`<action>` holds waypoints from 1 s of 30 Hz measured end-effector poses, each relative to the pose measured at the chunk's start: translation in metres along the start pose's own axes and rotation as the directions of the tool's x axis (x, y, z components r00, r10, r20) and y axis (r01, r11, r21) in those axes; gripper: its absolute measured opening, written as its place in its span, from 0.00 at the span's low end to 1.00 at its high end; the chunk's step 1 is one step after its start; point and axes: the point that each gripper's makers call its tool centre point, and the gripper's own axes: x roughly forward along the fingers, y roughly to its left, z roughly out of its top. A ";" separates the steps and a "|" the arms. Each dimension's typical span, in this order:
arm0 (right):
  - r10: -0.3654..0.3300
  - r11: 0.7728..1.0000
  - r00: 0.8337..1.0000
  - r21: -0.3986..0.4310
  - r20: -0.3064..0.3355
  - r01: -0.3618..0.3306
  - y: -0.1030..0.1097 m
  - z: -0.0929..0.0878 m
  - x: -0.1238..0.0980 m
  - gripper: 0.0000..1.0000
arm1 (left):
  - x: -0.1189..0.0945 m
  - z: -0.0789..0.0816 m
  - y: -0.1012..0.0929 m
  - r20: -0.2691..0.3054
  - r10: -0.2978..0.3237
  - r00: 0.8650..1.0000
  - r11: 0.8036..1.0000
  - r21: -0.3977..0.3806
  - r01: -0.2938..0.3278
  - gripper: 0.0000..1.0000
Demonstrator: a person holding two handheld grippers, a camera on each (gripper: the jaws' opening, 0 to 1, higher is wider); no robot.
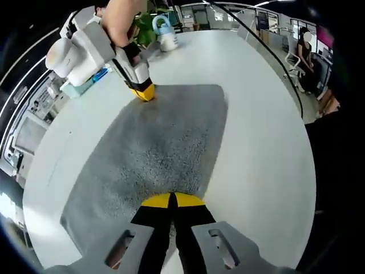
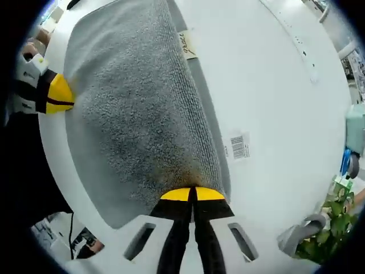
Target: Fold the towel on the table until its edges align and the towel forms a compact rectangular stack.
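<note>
A grey towel (image 1: pixel 165 142) lies spread on the white table (image 1: pixel 256 142). In the left gripper view my left gripper (image 1: pixel 171 200) is shut on its near edge. My right gripper (image 1: pixel 144 92), held by a hand, meets the towel's far edge. In the right gripper view the towel (image 2: pixel 137 103) looks doubled, with a lower layer peeking out along its right side. My right gripper (image 2: pixel 192 194) is shut on the near edge there. The left gripper (image 2: pixel 57 94) pinches the opposite edge at the left. A cream label (image 2: pixel 188 45) sits on the towel's long edge.
A white barcode tag (image 2: pixel 239 146) lies on the table (image 2: pixel 274 85) beside the towel. A white and blue bottle (image 1: pixel 166 35), a green plant (image 2: pixel 336 211) and a teal box (image 1: pixel 80 87) stand near the table's rim. A person (image 1: pixel 305 57) sits beyond the table.
</note>
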 end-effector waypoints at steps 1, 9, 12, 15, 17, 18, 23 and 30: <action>0.018 1.000 1.000 0.021 -0.001 -0.018 0.002 -0.002 0.000 0.00 | 0.000 -0.001 0.000 -0.003 0.001 1.000 1.000 -0.001 -0.001 0.01; 0.096 0.984 0.995 0.149 0.041 -0.101 0.020 -0.019 0.003 0.00 | -0.003 -0.006 0.001 -0.026 0.013 1.000 1.000 0.002 -0.012 0.01; 0.093 0.985 0.994 0.139 0.049 -0.099 0.027 -0.022 0.003 0.00 | -0.003 -0.007 0.002 -0.037 0.011 0.999 1.000 -0.011 -0.011 0.01; 0.090 0.986 0.995 0.135 0.048 -0.096 0.031 -0.025 0.004 0.00 | -0.003 -0.007 0.002 -0.052 0.012 0.999 1.000 -0.007 -0.013 0.01; 0.091 0.986 0.995 0.134 0.050 -0.097 0.033 -0.026 0.004 0.00 | -0.003 -0.008 0.002 -0.065 0.020 0.998 1.000 0.005 -0.020 0.01; 0.089 0.986 0.995 0.138 0.052 -0.095 0.032 -0.026 0.004 0.00 | -0.003 -0.008 0.001 -0.069 0.023 0.997 1.000 0.013 -0.022 0.01; 0.060 0.989 0.996 0.132 0.072 -0.069 0.033 -0.026 0.004 0.00 | -0.003 -0.008 0.002 -0.069 0.024 0.997 1.000 0.011 -0.023 0.01; 0.051 0.991 0.988 0.115 0.143 -0.068 0.032 -0.025 0.003 0.00 | -0.004 -0.008 0.003 -0.058 0.040 0.998 0.999 0.017 -0.039 0.01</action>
